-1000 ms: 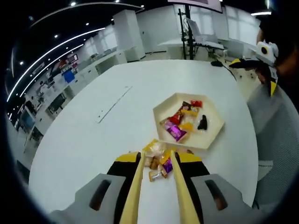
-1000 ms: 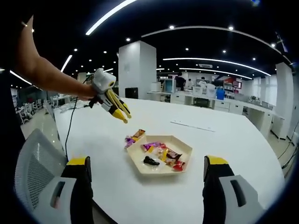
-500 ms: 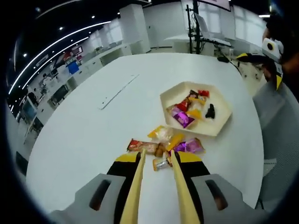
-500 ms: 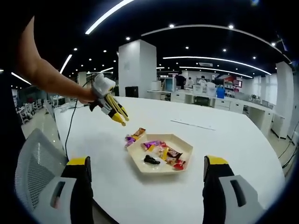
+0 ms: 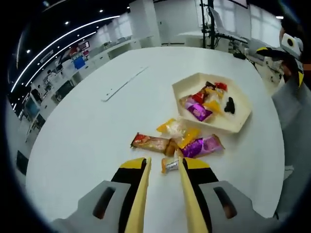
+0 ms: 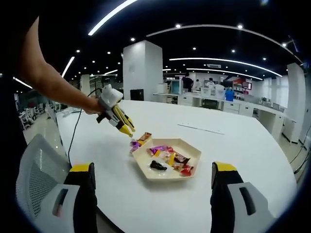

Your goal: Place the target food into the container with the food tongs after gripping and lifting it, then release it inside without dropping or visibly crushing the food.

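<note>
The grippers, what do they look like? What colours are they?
The left gripper has grey plastic bodies with black blocks, yellow caps and long pale-yellow jaws. From the right gripper view it shows a white top, yellow-and-black jaws and a thin black cable trailing off. The right gripper has chunky grey bodies with slots, black blocks and yellow caps.

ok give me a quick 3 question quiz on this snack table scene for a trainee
1. True or false: the purple-wrapped snack outside the hexagonal tray lies on the white table.
2. Multiple choice: the jaws of the right hand-held gripper stand A) wide apart, B) shut on a snack, C) shut on nothing.
3. Fill in: the small silver-wrapped snack lies just ahead of the tips of the ____ hand-held gripper.

Key: 1 true; 2 A; 3 left.
</note>
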Motion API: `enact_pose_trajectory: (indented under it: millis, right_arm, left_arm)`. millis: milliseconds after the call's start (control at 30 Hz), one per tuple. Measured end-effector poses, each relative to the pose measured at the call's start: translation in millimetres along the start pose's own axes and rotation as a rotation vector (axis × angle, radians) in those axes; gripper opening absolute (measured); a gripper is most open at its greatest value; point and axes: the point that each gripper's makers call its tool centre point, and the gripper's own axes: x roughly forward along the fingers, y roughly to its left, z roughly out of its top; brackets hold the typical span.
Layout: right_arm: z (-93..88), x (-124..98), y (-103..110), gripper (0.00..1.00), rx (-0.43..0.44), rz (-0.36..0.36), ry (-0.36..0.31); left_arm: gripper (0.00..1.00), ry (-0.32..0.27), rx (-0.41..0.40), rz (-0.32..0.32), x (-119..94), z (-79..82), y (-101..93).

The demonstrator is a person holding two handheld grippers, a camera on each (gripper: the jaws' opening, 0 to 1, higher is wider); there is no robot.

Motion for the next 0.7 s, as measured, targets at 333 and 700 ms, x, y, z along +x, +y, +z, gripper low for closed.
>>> enact_pose_trajectory:
  millis: [333,700]
  right_arm:
    - [1.2,-0.3,-0.4,0.98,0.003,-0.001,-0.005]
    - [1.2,-0.4,-0.6,0.97,0.011,0.000,-0.006]
  left_arm:
    - [0.26,0.014,-0.021,-0.019,10.2,-1.7,-7.7]
    - [0.26,0.051,-0.060,-0.032,19.7,-13.5,-11.9]
